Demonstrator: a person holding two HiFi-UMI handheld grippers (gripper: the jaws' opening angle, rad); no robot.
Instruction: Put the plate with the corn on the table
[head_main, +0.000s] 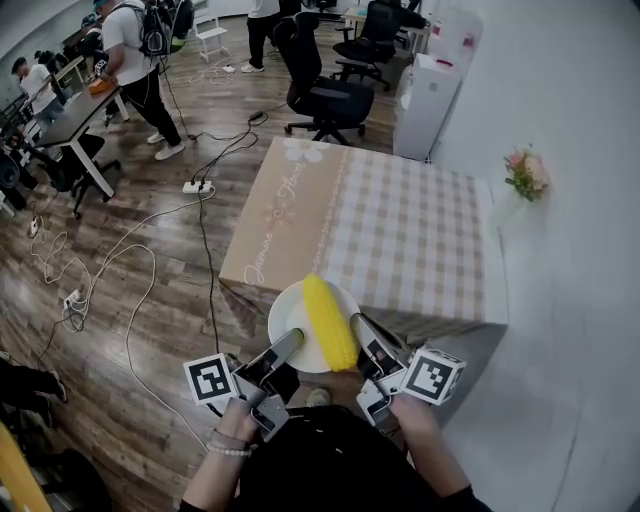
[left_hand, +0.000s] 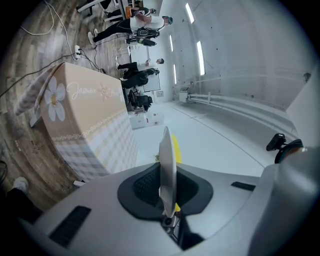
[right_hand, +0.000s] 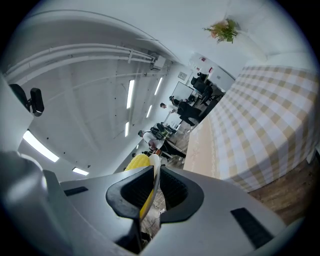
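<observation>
The white plate (head_main: 293, 312) with the corn (head_main: 330, 322) lying across it hangs in the air just short of the near edge of the checked tabletop (head_main: 400, 230), above the wooden floor (head_main: 120, 330). You hold it by its rim on both sides. Your left gripper (head_main: 287, 347) and right gripper (head_main: 362, 330) each have their fingers (left_hand: 145, 186) clenched on its edge.

Room, viewed from above. Ref. landmark: table (head_main: 400, 230) w/ beige-and-white check cloth, daisy print at its far-left corner.
- Right of table: plain white wall (head_main: 575, 110); pink flowers (head_main: 526, 172) by table's far-right corner.
- Beyond table: black office chairs (head_main: 325, 95), white cabinet (head_main: 425, 100).
- Left of table: wood-plank floor (head_main: 130, 330), power strip (head_main: 195, 186), loose cables (head_main: 120, 255).
- Far left of table: dark desk (head_main: 75, 110), person standing (head_main: 128, 45) beside it.
- Overhead: ceiling strip lights (left_hand: 200, 52).
</observation>
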